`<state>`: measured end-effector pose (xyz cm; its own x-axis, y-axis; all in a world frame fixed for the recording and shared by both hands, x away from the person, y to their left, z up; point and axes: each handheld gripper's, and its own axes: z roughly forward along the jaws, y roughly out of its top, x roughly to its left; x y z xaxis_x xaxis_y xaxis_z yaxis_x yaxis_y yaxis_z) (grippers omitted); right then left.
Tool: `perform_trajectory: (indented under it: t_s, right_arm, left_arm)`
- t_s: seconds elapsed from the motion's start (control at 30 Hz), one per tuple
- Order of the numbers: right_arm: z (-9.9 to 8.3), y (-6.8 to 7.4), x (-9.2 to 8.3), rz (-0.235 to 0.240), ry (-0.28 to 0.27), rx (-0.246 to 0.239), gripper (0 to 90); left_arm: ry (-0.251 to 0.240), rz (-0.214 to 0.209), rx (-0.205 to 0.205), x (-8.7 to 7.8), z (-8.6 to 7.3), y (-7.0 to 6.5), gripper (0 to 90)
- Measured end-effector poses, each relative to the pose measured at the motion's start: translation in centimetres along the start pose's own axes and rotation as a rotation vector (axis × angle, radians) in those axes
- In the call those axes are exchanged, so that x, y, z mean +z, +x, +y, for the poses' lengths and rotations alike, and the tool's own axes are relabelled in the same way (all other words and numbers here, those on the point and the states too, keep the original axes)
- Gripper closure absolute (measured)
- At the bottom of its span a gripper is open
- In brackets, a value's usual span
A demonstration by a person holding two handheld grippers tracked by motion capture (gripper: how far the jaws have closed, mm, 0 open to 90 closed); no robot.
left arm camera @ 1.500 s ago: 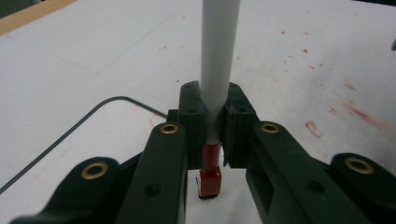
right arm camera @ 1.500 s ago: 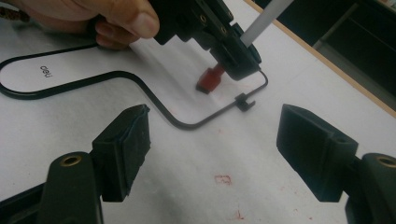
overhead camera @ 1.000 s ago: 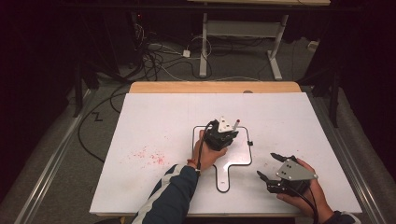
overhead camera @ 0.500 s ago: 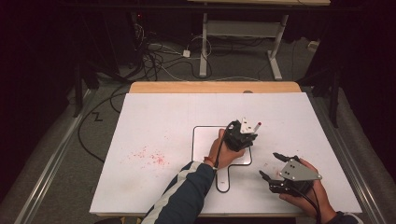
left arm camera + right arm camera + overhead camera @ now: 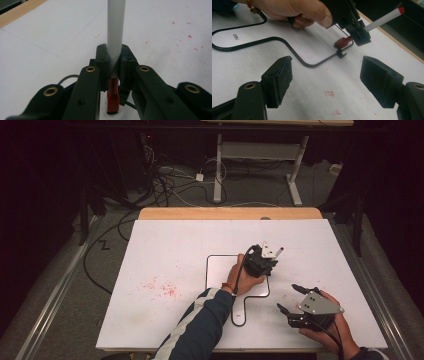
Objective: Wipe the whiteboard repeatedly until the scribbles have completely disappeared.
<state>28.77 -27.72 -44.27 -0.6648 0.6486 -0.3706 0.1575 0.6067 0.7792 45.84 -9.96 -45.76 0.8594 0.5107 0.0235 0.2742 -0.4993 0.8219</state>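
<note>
Marker (image 5: 115, 35), white-barrelled with a red end, clamped between the closed fingers (image 5: 126, 65) of the left gripper (image 5: 261, 262) over the small whiteboard (image 5: 220, 270) on the white surface (image 5: 165, 250). Right gripper (image 5: 292, 299) rests nearby, its fingers (image 5: 279, 75) spread apart, holding nothing.

1. We see a white marker (image 5: 115, 37) with a red cap end (image 5: 113, 98), a slim round barrel
2. We see it tilted, red end (image 5: 342, 42) down at the small whiteboard's (image 5: 220, 270) black-rimmed corner, other red tip (image 5: 401, 10) raised
3. We see it clamped mid-barrel between black pads
</note>
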Motion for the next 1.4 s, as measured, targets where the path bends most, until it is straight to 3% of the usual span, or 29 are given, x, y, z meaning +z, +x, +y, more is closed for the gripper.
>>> perform_trajectory:
  t_s: [0.17, 0.3, 0.63, 0.77, 1.03, 1.27, 1.4]
  right_arm:
    - [-0.1, 0.0, 0.1, 0.007, 0.002, 0.002, 26.6]
    - [-0.1, -0.1, 0.1, 0.006, 0.001, 0.003, 26.6]
    - [0.1, 0.0, -0.1, 0.000, -0.005, -0.003, 26.6]
    - [0.3, 0.3, 0.1, 0.003, 0.001, -0.008, 26.6]
    - [0.2, 0.2, 0.3, 0.008, 0.004, -0.010, 26.6]
    - [0.0, 0.1, 0.1, 0.013, -0.002, -0.006, 26.6]
    - [-0.1, 0.0, 0.2, 0.016, 0.001, -0.005, 26.6]
  left_arm:
    - [-0.005, 0.004, -0.036, 0.9, 0.6, 1.2, 78.8]
    - [0.006, 0.001, -0.032, 0.9, 0.7, 1.0, 78.8]
    - [0.003, -0.040, -0.013, -2.9, -2.1, -0.3, 78.9]
    - [0.004, -0.051, -0.014, -3.6, -2.6, -0.4, 78.8]
    - [0.011, -0.020, 0.016, -1.2, -0.8, -0.5, 78.8]
    - [0.011, 0.019, -0.033, 0.7, 0.5, 1.7, 78.8]
    - [0.004, -0.012, -0.068, 0.5, 0.3, 1.8, 78.8]
